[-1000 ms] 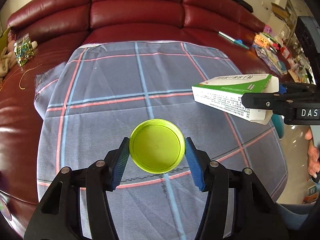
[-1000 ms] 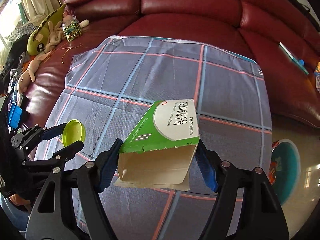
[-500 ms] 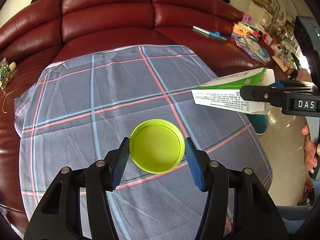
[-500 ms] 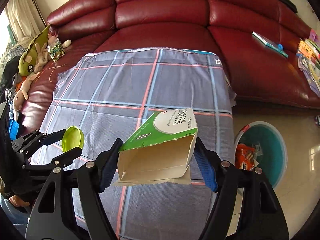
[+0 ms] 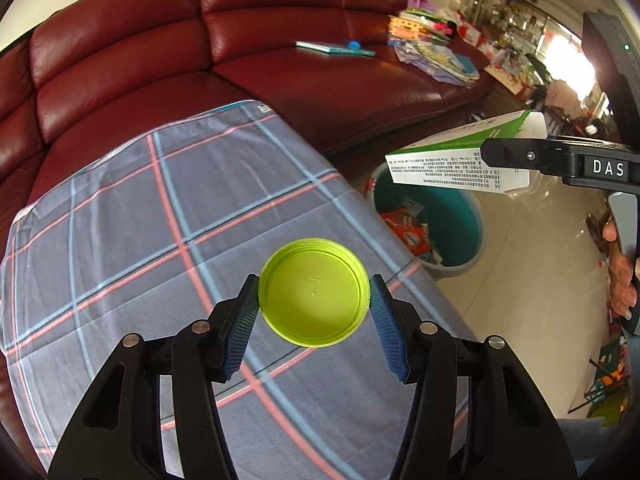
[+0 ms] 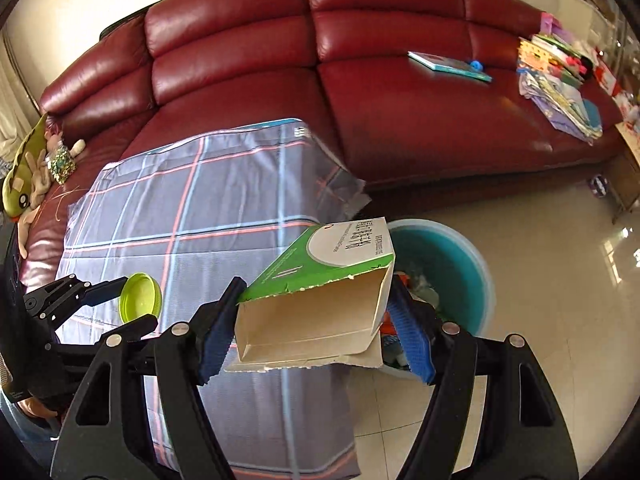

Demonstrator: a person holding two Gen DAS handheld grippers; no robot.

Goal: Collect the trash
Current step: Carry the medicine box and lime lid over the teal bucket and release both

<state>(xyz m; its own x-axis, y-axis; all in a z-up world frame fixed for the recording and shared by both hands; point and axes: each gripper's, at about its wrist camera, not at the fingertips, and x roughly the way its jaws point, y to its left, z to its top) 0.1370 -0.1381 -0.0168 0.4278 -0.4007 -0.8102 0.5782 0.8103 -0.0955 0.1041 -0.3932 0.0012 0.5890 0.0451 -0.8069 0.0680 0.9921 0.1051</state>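
My left gripper is shut on a lime-green round lid and holds it above the plaid cloth near its right edge. The lid also shows in the right wrist view. My right gripper is shut on a torn, open green and white carton and holds it beside the table edge, just left of a teal trash bin. In the left wrist view the carton hangs above the bin, which holds several wrappers.
A dark red leather sofa wraps around the back. On it lie a book and a pile of papers at the right, and plush toys at the left. Tiled floor lies around the bin.
Both grippers have swung to the right with their loads. The carton went from over the cloth to the bin's side. The bin has come into the left wrist view.
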